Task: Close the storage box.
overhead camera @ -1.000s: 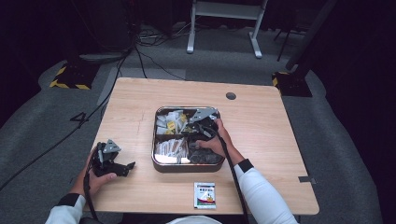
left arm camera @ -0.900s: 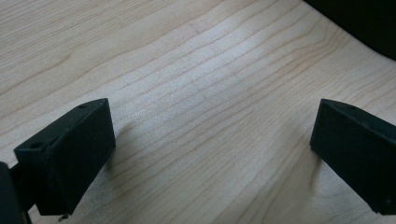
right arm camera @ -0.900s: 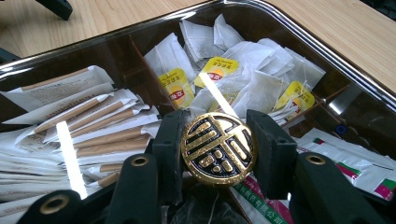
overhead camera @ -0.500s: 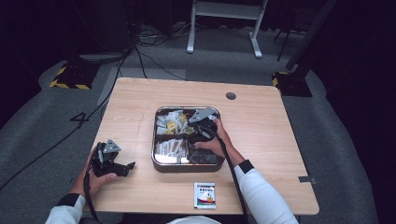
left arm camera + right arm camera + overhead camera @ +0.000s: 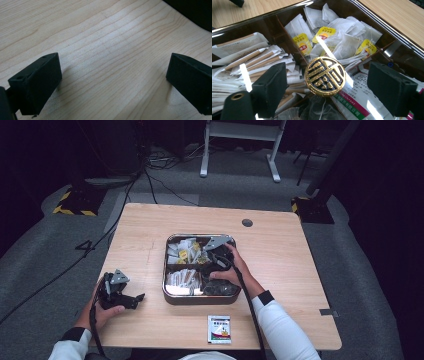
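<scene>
Right hand-held gripper (image 5: 214, 251) is over the compartmented tray (image 5: 172, 297), jaws spread wide, nothing between them. In the right gripper view a round gold-and-black knob (image 5: 325, 76) sits centred between the two jaws, apart from both. Streaks of glare run across the tray contents there, so the knob probably belongs to a clear lid (image 5: 367, 105) lying over the tray; I cannot confirm the lid edge from the high view.

Under and beyond the knob: tea bags (image 5: 342, 42) with yellow tags in the compartment ahead of the jaws, paper stick sachets (image 5: 249, 58) off to the side of the left jaw, a printed packet (image 5: 359, 100) just below the knob toward the right jaw.

Left hand-held gripper (image 5: 122, 292) rests low on the desk (image 5: 280, 255), well apart from the tray, jaws wide open on bare wood and holding nothing. A small sachet (image 5: 219, 329) lies on the desk near the front edge, between the two forearms.

Step in hand, as judged: lining up on the knob before a grasp. Not yet gripped.

Next move calls for: lower slightly so the pads sit level with the knob's rim, close squarely across its width, then lift straight up. Risk: the rim looks shallow and glossy, so a slip is possible if the pads land high.
</scene>
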A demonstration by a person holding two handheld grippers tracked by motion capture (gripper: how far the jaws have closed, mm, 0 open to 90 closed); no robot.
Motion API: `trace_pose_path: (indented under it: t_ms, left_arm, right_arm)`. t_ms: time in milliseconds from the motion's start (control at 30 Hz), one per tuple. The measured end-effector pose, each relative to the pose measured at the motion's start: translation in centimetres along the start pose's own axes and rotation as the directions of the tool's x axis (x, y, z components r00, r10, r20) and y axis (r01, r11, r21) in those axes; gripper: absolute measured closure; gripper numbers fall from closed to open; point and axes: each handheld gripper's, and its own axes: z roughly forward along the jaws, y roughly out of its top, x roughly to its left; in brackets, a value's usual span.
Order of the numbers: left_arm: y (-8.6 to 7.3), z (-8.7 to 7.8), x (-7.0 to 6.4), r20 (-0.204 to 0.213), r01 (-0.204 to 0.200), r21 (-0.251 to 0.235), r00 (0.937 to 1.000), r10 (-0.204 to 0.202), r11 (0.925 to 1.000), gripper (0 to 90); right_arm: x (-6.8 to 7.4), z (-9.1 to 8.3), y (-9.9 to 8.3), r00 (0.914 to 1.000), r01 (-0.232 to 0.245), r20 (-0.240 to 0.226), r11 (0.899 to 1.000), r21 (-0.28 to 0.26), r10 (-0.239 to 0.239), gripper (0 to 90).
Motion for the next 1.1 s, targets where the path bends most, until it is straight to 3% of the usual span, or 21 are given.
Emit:
trace_pose_path:
  t_ms: [200,467,1100]
  left_arm:
    - [0.0,0.0,0.0,-0.001,-0.001,0.0,1.0,0.001,1.0,0.3]
    - [0.0,0.0,0.0,-0.002,0.001,0.001,1.0,-0.001,1.0,0.4]
    - [0.0,0.0,0.0,-0.002,0.0,0.0,1.0,0.0,1.0,0.4]
  right_arm:
    - [0.0,-0.9,0.0,0.9988,0.043,0.022,0.999,0.018,-0.043,20.7]
    - [-0.1,-2.3,-0.3,0.9971,0.065,0.036,0.997,0.028,-0.066,20.9]
    - [-0.2,-3.9,-0.9,0.9944,0.088,0.056,0.996,0.028,-0.09,21.5]
